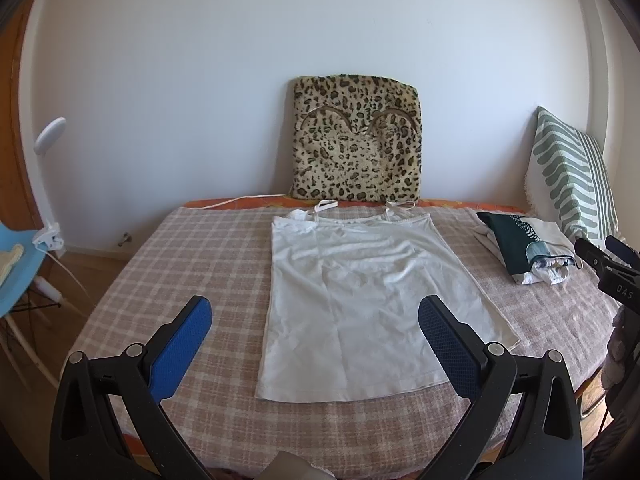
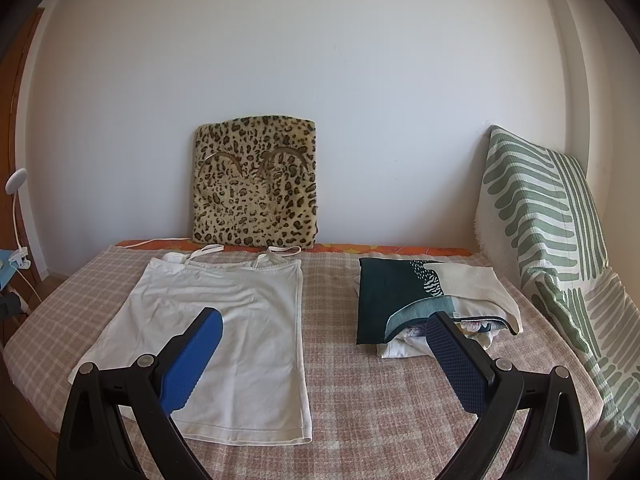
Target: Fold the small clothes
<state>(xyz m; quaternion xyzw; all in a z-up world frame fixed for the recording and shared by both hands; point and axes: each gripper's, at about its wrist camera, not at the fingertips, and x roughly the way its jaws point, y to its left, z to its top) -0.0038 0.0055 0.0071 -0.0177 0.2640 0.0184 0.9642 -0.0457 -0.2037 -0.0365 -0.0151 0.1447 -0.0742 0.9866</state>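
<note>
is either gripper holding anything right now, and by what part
Nothing is held. The left gripper and right gripper are both open above the white camisole, lying flat.

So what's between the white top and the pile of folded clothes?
Nothing, just bare checked blanket between white top and pile, in the right wrist view.

pile of folded clothes (image 2: 404,300): lower items mostly hidden under dark green top piece, prints unreadable. right gripper (image 1: 612,268) cut off at frame edge in left wrist view. blue chair (image 1: 16,264) cropped at left edge.
</note>
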